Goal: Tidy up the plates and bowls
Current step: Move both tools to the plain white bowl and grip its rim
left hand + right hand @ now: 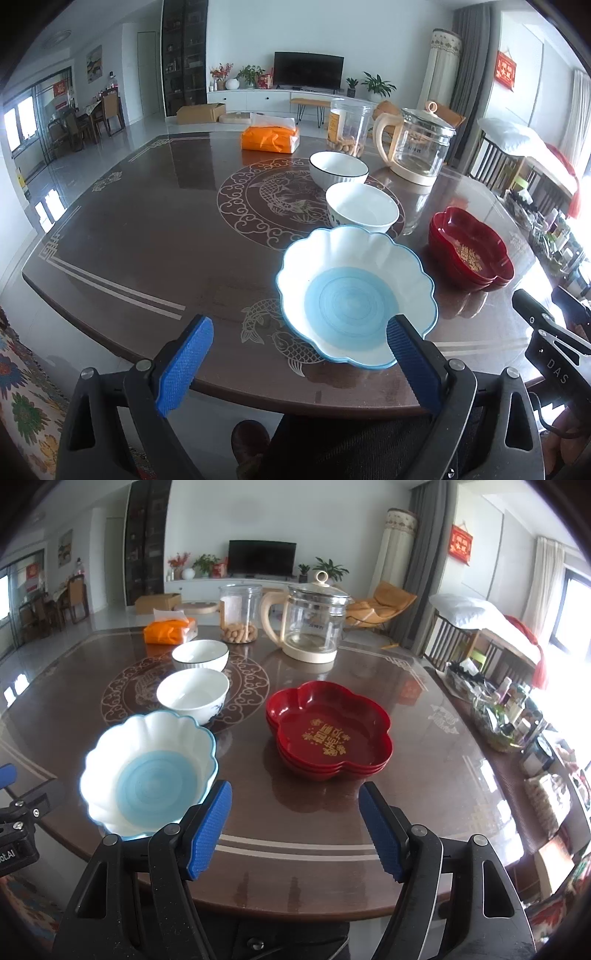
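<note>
Both claws stand wide and hold nothing; the left gripper hangs at the near table edge, its right pad over the scalloped blue bowl; the right gripper faces the stacked red plates; two white bowls sit farther, left of the plates.

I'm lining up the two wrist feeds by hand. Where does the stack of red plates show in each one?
Left wrist: red plates at right of centre, right of the scalloped blue bowl.
Right wrist: red plates at centre, the bowl to their left.
Shared landmark: glass kettle behind.
</note>
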A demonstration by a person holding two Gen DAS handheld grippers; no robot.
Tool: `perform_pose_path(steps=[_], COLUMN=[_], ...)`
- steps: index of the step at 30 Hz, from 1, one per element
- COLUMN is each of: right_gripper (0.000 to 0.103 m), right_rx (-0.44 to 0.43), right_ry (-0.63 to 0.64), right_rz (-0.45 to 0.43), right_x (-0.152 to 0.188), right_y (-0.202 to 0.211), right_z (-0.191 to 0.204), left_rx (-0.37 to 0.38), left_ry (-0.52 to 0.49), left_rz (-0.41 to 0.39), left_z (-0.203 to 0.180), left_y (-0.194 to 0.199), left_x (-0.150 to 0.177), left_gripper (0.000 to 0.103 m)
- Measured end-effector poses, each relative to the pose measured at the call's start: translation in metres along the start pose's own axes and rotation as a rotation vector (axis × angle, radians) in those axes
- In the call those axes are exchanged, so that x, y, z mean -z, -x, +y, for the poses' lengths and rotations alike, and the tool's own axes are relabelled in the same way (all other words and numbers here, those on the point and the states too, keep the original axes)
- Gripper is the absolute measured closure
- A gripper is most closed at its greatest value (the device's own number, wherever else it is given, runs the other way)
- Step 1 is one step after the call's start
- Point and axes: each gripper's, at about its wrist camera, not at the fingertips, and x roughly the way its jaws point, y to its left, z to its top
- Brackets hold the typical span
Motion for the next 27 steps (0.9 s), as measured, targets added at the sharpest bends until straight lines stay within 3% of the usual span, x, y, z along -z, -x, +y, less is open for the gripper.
perform_pose_path(steps=[5,10,13,16,19,22,25,27], right_gripper=[0.028,0.028,0.028,0.028,0.028,0.028,0.033,0.053], right_rx=[0.008,-0.079,-0.242,-0.366,-0.5,-0.53,-0.465,-0.449], right_ry=[0.0,-0.011,-0.032,-0.034,-0.092,-0.103,-0.042,-0.036], right_rz=[0.002,0.042,0.086,0.127,0.227,0.368,0.425,0.471], right_x=[0.0,-0.004,-0.028,-0.073,-0.124,-0.157,-0.168,-0.167], right_y=[-0.001,-0.013,-0.03,-0.05,-0.088,-0.138,-0.173,-0.193], right_z=[0.001,-0.002,-0.009,-0.011,-0.016,-0.008,0.011,0.022], left_rx=[-0.023,-0.013,0.03,-0.016,0.016,0.054,0.038,0.039], left_ry=[-0.007,-0.09,-0.079,-0.12,-0.136,-0.127,-0.112,-0.11], left_rz=[-0.031,0.12,0.146,0.138,0.219,0.33,0.394,0.434], left_z=[0.003,0.001,0.008,0.007,0.003,-0.004,-0.01,-0.014], left_y=[-0.006,-0.027,-0.039,-0.06,-0.1,-0.148,-0.184,-0.202], left_x=[0.008,-0.002,-0.038,-0.09,-0.141,-0.171,-0.179,-0.178], left_gripper=[0.008,0.008,0.008,0.008,0.008,0.009,0.024,0.032])
